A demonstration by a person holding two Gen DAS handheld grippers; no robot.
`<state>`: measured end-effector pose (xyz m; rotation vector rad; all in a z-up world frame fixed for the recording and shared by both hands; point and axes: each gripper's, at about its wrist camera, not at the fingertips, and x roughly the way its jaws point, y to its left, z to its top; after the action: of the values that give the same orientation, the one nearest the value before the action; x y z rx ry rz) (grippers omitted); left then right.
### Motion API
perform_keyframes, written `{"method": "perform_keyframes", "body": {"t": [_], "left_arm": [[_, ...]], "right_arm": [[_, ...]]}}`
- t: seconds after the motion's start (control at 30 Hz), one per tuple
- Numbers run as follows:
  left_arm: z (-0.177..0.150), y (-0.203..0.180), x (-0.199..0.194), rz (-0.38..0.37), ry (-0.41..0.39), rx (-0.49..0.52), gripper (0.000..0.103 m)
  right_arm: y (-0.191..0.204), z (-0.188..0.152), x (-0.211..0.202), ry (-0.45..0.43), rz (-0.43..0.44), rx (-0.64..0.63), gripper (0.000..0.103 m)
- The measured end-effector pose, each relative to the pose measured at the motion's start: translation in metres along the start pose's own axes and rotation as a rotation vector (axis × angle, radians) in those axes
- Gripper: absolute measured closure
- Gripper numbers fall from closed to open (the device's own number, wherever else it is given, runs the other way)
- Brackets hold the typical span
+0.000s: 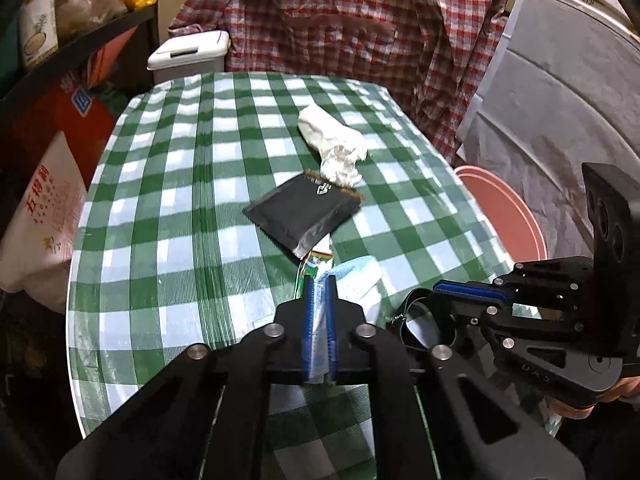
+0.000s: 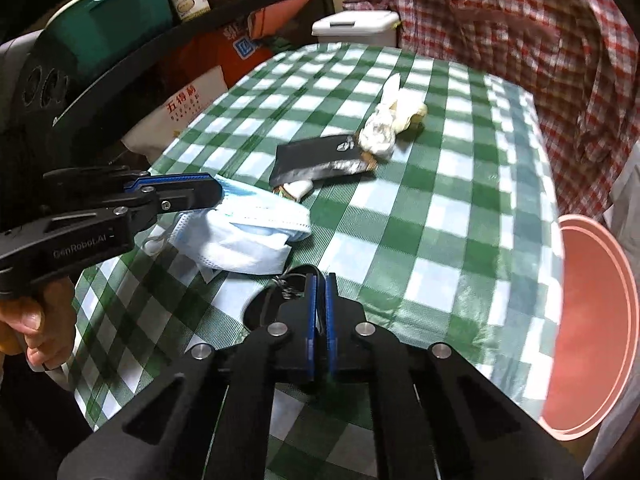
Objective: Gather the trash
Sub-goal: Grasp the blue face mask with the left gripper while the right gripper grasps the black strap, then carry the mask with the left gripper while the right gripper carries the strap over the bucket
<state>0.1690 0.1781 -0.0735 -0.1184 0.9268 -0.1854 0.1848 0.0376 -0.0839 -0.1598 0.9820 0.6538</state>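
Note:
A blue and white face mask (image 2: 248, 236) hangs over the green checked table (image 2: 440, 220). My left gripper (image 1: 320, 284) is shut on the face mask (image 1: 352, 280) and it also shows in the right wrist view (image 2: 216, 192). My right gripper (image 2: 320, 280) is shut on a black band (image 2: 276, 296) just above the cloth; it shows in the left wrist view (image 1: 436, 292) holding the black band (image 1: 416, 328). A black packet (image 1: 304, 212) and a crumpled white tissue (image 1: 336, 144) lie mid-table. A small green wrapper (image 1: 318, 260) lies under the packet's near corner.
A pink bin (image 2: 592, 320) stands off the table's right edge. A white lidded bin (image 1: 188, 54) stands behind the far edge. A plaid shirt (image 1: 360, 20) hangs at the back. Shelves and bags (image 1: 44, 208) crowd the left side.

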Motion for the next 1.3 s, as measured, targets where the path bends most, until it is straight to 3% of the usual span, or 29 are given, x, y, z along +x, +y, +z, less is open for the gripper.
{"method": "perform_keyframes", "body": {"t": [0.7, 1.3], "left_arm": [[0.024, -0.030, -0.031, 0.041, -0.143, 0.014, 0.101], [0.037, -0.037, -0.053, 0.090, -0.250, -0.059, 0.101]], "right_arm": [[-0.026, 0.009, -0.056, -0.181, -0.090, 0.036, 0.101], [-0.063, 0.015, -0.108, -0.360, -0.212, 0.131, 0.101]]}}
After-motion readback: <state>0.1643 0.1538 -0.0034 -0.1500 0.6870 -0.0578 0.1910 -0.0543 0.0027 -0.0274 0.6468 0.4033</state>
